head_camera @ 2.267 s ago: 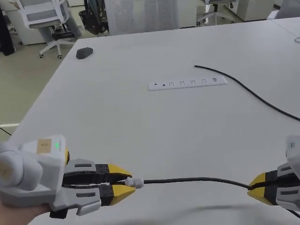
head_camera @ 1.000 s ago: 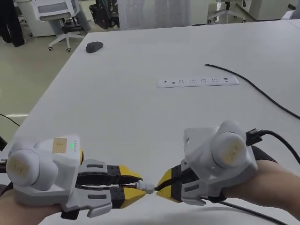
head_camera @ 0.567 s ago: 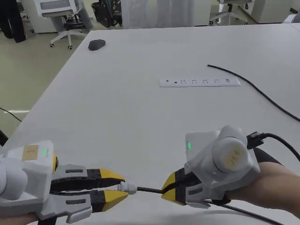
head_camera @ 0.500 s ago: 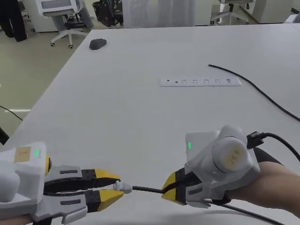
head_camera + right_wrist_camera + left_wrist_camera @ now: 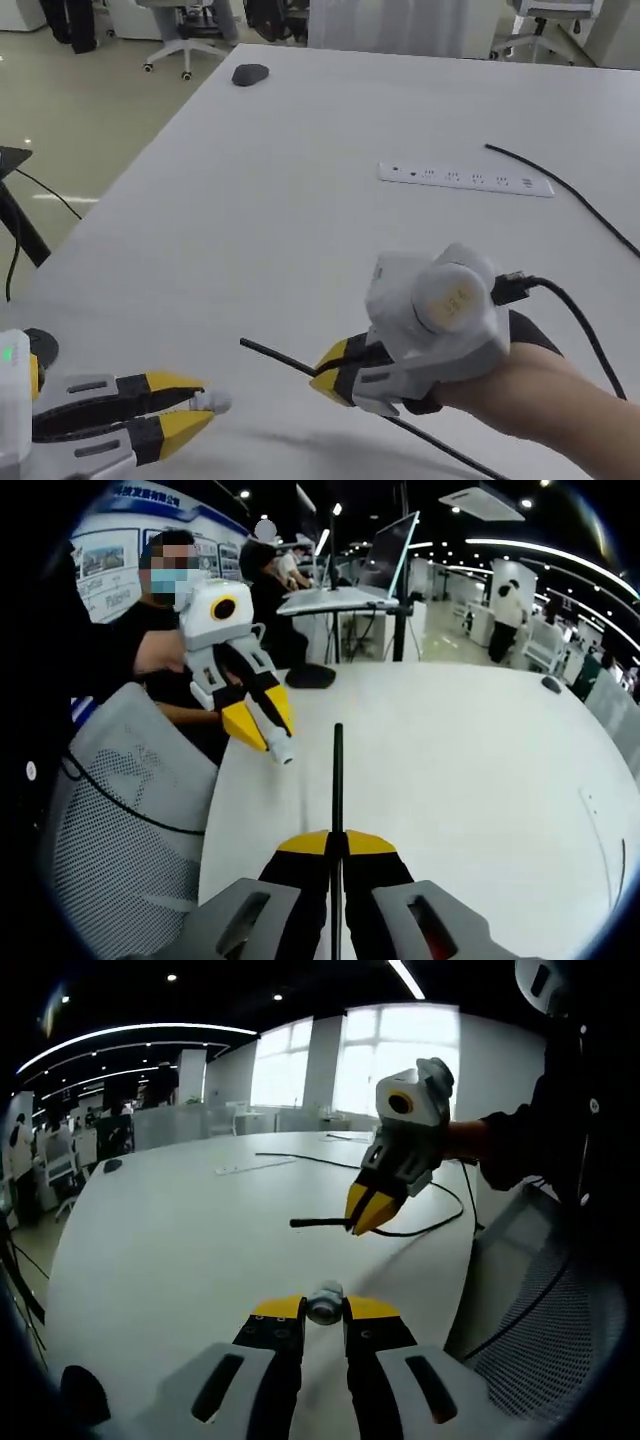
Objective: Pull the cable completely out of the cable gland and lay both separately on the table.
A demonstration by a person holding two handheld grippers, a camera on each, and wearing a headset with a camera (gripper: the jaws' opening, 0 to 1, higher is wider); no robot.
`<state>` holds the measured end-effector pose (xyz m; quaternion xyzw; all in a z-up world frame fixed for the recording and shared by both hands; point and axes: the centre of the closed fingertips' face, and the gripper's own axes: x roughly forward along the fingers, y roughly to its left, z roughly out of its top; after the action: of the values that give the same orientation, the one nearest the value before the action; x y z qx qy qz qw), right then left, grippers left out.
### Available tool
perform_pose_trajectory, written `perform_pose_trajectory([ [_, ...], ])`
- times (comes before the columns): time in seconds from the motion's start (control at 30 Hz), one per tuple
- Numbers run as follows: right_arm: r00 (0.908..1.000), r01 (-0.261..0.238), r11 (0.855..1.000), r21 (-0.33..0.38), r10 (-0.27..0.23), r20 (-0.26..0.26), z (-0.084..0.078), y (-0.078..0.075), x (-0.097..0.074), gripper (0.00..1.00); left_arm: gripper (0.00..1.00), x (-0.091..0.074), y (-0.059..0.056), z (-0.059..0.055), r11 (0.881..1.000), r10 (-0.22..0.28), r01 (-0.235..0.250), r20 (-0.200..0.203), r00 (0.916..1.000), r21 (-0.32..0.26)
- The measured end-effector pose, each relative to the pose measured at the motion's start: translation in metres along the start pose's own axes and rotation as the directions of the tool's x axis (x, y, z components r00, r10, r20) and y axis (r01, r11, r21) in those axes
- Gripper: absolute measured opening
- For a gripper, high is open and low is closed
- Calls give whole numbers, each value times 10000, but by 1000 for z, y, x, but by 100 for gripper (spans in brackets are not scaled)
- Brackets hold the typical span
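Left gripper [image 5: 193, 403], partly cropped, pinches gland [image 5: 214, 402]; right gripper [image 5: 320, 372] grips cable [image 5: 270, 353]

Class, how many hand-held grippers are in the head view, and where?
2. The left hand-held gripper, bottom left, holds the cable gland; the right hand-held gripper, lower centre, holds the black cable.

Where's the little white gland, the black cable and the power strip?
cable gland [image 5: 212, 402]: head view, its white body.
cable [image 5: 278, 358]: head view, stretch near its free end.
power strip [image 5: 465, 179]: head view, its middle.
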<state>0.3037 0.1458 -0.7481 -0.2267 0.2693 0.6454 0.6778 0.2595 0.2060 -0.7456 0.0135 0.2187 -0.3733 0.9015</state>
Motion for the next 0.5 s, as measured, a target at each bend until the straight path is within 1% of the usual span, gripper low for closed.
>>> perform_pose_trajectory([
  [0.03, 10000, -72, 10000, -19, 72, -6, 5, 0, 5, 0, 15, -2, 1, -2, 9998, 143, -142, 75, 9999, -108],
  [0.07, 10000, -39, 10000, -13, 39, 3, 9, -1, 9, 0, 15, -4, 3, -5, 9993, 279, -274, 195, 9994, -266],
  [0.13, 9999, -99, 9999, 130, 98, 40, 17, -2, 16, 0, 15, -8, 4, -10, 9981, 436, -423, 290, 9986, -437],
  [0.17, 9998, -46, 9997, 235, 42, 173, 24, -4, 21, 0, 15, -10, 5, -13, 9971, 548, -528, 347, 9979, -551],
  [0.2, 9997, -100, 9993, 365, 91, 231, 27, -4, 25, 0, 15, -11, 5, -15, 9965, 593, -570, 356, 9976, -617],
  [0.23, 9985, -256, 9977, 621, 225, 506, 34, -1, 30, 0, 15, -13, 6, -16, 9945, 709, -668, 491, 9963, -802],
  [0.3, 9968, -429, 9940, 1004, 357, 719, 40, 0, 37, 0, 15, -15, 6, -19, 9941, 829, -787, 552, 9950, -751],
  [0.33, 9965, -404, 9922, 1180, 313, 776, 42, -1, 40, 0, 15, -16, 8, -20, 9933, 927, -886, 537, 9942, -736],
  [0.37, 9962, -362, 9896, 1390, 248, 831, 43, -3, 47, 0, 15, -18, 11, -23, 9909, 1092, -1037, 615, 9921, -864],
  [0.43, 9955, -99, 9824, 1867, -80, 947, 45, -9, 56, 0, 15, -20, 15, -26, 9878, 1264, -1188, 733, 9893, -1008],
  [0.47, 9949, -91, 9802, 1977, -110, 1003, 45, -10, 59, 0, 15, -20, 15, -28, 9876, 1311, -1237, 744, 9886, -970],
  [0.5, 9936, 21, 9758, 2189, -267, 1094, 47, -12, 64, 0, 15, -21, 16, -30, 9869, 1363, -1285, 783, 9876, -978],
])
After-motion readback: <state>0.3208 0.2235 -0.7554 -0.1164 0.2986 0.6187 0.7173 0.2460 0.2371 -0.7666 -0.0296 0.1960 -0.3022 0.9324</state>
